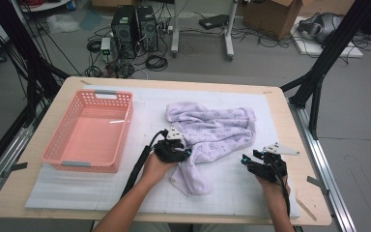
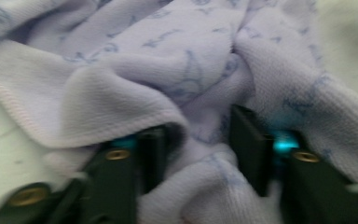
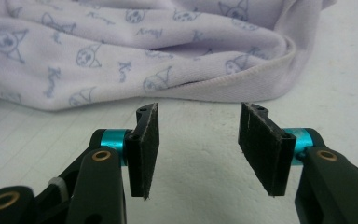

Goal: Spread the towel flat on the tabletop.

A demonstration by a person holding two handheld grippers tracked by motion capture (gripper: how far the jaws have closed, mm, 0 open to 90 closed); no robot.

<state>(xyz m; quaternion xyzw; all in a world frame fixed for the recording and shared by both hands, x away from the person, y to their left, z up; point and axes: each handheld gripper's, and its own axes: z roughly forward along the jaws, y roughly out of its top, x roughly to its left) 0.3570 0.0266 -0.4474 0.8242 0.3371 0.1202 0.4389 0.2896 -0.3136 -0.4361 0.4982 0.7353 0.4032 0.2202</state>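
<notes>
A lilac towel point(image 1: 212, 130) printed with small cat faces lies crumpled on the white mat, one corner hanging toward the near edge. My left gripper point(image 1: 183, 153) is at the towel's left near side. In the left gripper view, a bunched fold of the towel point(image 2: 168, 60) fills the space between the pads of that gripper point(image 2: 200, 149), and both pads press into the fabric. My right gripper point(image 1: 246, 159) hovers over bare mat to the towel's right. In the right gripper view it point(image 3: 198, 140) stands open with nothing between the pads, and the towel's hem point(image 3: 242, 91) lies just beyond the tips.
A pink slotted basket point(image 1: 125, 135) stands on the left of the table with nothing in it. The white gridded mat point(image 1: 232, 188) covers most of the wooden tabletop point(image 1: 309, 193). Black frame struts rise at both back corners.
</notes>
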